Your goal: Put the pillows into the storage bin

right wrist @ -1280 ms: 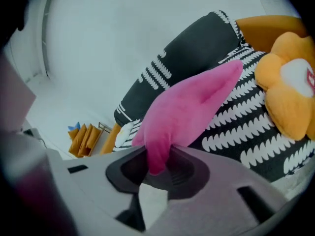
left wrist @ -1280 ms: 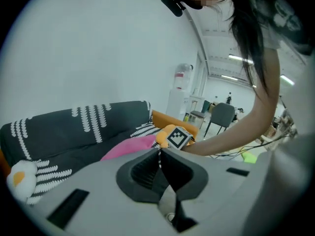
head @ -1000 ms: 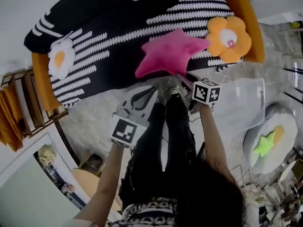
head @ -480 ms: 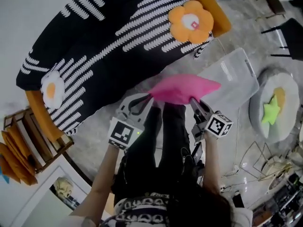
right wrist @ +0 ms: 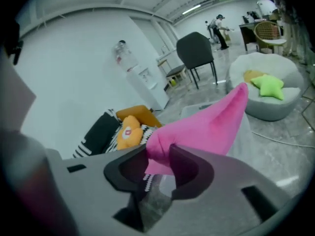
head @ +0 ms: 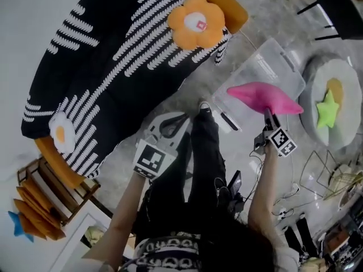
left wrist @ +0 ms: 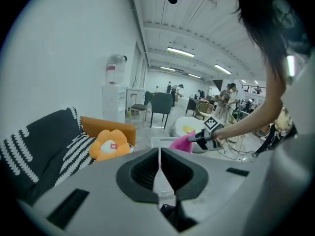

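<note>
Head view puts the pink star pillow [head: 264, 97] in the air over the near side of the storage bin [head: 258, 61], hanging from the right tongs [head: 266, 114]. Only the right gripper view shows the hold: one bunched tip pinched between jaws that have just been opening. Let go this close to the rim, the pillow may catch it and flop outside the bin. Left tongs [head: 170, 123] are closed on nothing, well left of the bin. An orange flower pillow [head: 195, 21] lies farther left.
</note>
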The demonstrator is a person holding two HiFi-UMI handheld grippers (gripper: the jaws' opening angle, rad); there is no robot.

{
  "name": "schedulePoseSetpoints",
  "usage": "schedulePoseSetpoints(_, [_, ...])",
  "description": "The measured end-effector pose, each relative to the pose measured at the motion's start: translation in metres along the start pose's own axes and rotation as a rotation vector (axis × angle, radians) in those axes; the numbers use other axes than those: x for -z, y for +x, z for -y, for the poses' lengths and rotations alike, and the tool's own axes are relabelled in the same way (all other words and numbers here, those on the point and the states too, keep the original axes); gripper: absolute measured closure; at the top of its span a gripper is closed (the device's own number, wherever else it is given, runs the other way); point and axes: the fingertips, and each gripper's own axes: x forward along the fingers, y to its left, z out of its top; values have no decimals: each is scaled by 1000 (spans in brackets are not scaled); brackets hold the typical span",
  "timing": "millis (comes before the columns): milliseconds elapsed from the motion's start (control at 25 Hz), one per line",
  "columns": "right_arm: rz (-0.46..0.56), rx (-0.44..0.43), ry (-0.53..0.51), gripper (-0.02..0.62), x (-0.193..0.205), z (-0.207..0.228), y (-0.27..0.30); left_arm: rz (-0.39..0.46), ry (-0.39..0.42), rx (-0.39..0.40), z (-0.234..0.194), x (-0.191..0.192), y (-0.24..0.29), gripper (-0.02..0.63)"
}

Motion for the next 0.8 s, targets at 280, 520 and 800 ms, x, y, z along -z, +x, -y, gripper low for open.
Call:
schedulePoseSetpoints(280, [-102, -16, -154, 392, -24, 17, 70, -6, 25, 36, -15, -28, 75, 592])
schedulePoseSetpoints(520, [-313, -236, -464, 336, -24, -54, 164, -19, -17, -36, -48, -36, 132, 592])
schedulePoseSetpoints(800, [-429, -369, -455, 298, 0, -133, 302, -35, -75, -153, -102, -24, 143, 592])
